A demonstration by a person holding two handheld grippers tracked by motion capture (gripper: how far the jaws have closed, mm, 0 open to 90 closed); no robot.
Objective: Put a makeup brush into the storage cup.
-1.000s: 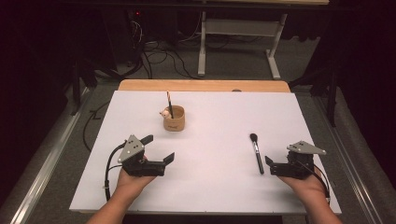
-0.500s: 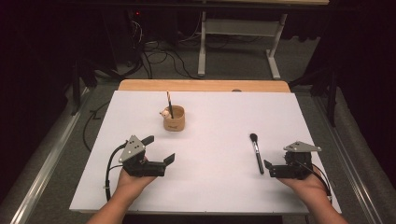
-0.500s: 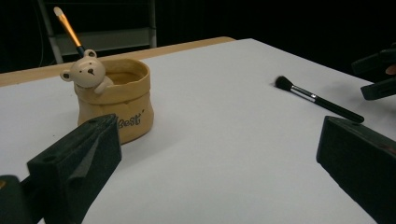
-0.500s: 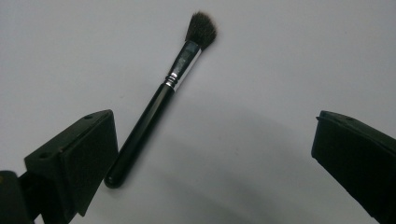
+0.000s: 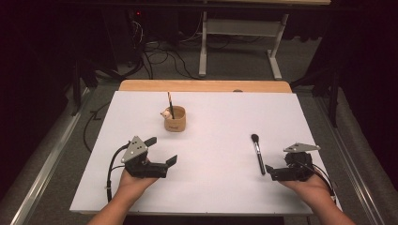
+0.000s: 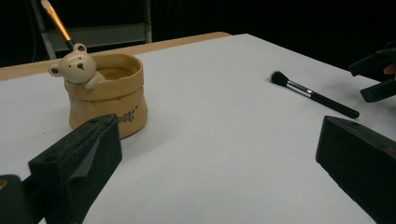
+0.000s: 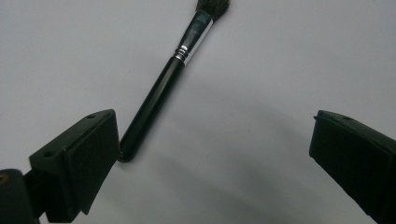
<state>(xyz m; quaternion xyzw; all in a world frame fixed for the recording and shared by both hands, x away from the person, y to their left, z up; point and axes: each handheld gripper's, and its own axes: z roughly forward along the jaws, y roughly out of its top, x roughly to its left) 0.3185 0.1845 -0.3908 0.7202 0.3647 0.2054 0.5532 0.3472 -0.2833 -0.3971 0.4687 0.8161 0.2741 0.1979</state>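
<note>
Brush (image 5: 256,153) with a black handle lay flat on the white desk (image 5: 216,192), in its right half, with the dark bristles pointing to the far side and the handle end pointing to the near side. The right claw (image 5: 269,170) rested low over the desk at the near right, just beside the near end of the handle. Its jaws stood wide apart and had hold of nothing; in the right gripper view the handle end (image 7: 128,149) lay close to the one jaw, but I could not tell if they touched. The left claw (image 5: 162,151) was at the near left of the desk, well apart from the brush, also wide open and empty, held in the person's left hand (image 5: 133,180). On the far side of this claw, near the middle of the desk, stood a tan cup (image 5: 175,119) with a small bear figure (image 6: 77,66) on its rim. A thin stick with an orange part (image 6: 55,18) stood tilted inside the cup.
</note>
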